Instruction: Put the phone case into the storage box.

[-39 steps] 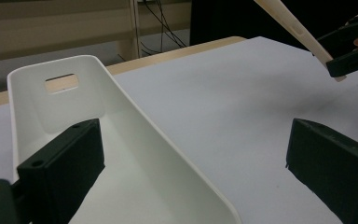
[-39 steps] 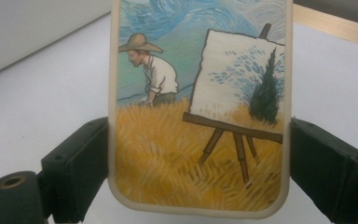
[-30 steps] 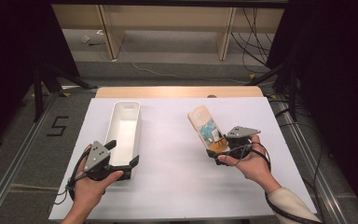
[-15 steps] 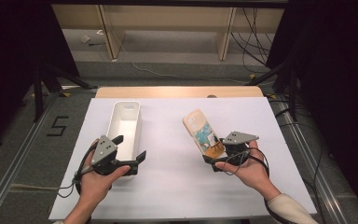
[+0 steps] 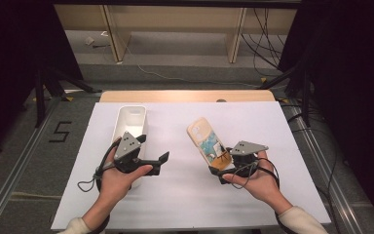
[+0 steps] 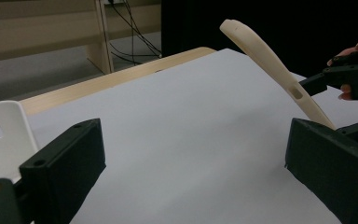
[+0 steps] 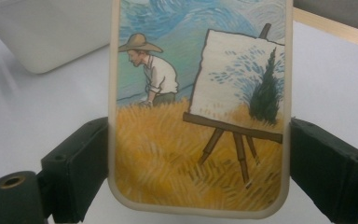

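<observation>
The right tongs [image 5: 222, 168] are clamped on the lower end of a phone case [image 5: 207, 144], one black jaw pressed to each long edge, as the right gripper view shows. The case [image 7: 200, 107] carries a painted scene: a figure in a straw hat in a yellow field beside an easel. It is held tilted, its upper end raised off the white surface [image 5: 175, 204]; in the left gripper view the case [image 6: 270, 65] rises as a pale curved edge above the sheet.

The left tongs [image 5: 151, 156] stand wide apart with nothing between the jaws, pointing across the surface toward the case, well apart from it. Just beside the left hand [image 5: 117, 178], on its outer side, lies a white oblong bin [image 5: 129, 119], open side up. Beyond the white sheet a strip of wooden tabletop [image 5: 185, 95] runs along the far edge.
</observation>
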Motion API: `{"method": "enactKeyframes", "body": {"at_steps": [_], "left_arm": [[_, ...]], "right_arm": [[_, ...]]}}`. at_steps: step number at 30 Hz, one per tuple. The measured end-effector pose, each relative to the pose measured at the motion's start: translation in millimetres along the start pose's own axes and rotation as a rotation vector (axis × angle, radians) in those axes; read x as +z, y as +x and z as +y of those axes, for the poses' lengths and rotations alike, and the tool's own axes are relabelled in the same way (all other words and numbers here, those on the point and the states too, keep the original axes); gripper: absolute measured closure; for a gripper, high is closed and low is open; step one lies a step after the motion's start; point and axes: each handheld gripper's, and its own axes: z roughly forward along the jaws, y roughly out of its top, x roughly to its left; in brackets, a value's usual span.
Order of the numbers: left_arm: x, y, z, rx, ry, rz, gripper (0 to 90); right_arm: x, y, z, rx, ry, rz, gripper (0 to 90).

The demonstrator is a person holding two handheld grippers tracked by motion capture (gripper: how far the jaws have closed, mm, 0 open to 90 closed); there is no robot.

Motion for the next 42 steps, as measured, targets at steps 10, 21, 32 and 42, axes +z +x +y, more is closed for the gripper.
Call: {"method": "enactKeyframes", "body": {"at_steps": [10,21,32,42], "left_arm": [[15.4,-8.7,9.6,-0.001,0.012,-0.033,4.2],[25.1,-15.6,18.1,0.008,0.012,-0.057,4.2],[43.2,-28.4,26.7,0.015,0.031,-0.078,5.2],[55.1,-31.4,35.4,-0.009,0.036,-0.074,9.4]], "right_arm": [[2.3,6.5,0.4,-0.013,-0.004,0.014,12.2],[6.0,11.3,0.4,-0.025,0.003,0.021,12.2],[7.1,13.6,0.7,-0.026,0.001,0.026,12.2],[6.8,18.4,2.6,-0.034,-0.007,0.030,12.2]]}}
